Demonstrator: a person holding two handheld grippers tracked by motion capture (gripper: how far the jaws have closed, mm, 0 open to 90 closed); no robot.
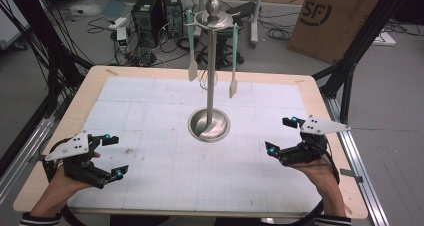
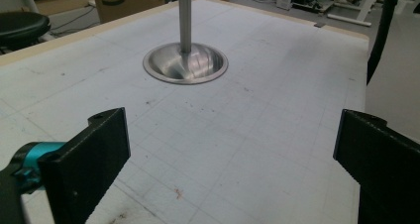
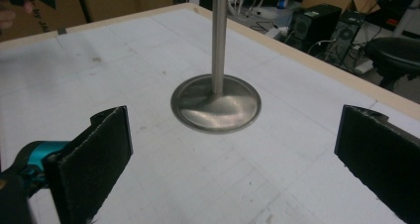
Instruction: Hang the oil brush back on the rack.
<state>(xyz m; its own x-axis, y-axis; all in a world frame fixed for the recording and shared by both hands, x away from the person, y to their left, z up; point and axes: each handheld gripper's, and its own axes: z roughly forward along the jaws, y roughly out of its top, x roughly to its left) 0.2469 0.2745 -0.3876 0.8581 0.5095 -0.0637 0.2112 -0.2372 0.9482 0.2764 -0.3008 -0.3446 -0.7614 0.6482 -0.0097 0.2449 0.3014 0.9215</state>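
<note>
My left gripper [image 1: 111, 156]: near the table's front edge, well left of the stand, jaws spread wide, nothing between them.
My right gripper [image 1: 281, 135]: well right of the stand, jaws released and apart, holding nothing.
Stand [image 1: 212, 71]: steel pole on a round base [image 1: 209, 125], upright mid-table, between my two grippers and beyond them.
Left spatula [image 1: 192, 46]: hangs from the stand's top ring, left of the pole.
Right spatula [image 1: 233, 58]: hangs right of the pole.

A wooden table [image 1: 95, 86] carries a white gridded mat [image 1: 150, 151], apparently paper, with the metal stand [image 1: 209, 123] on it
</note>
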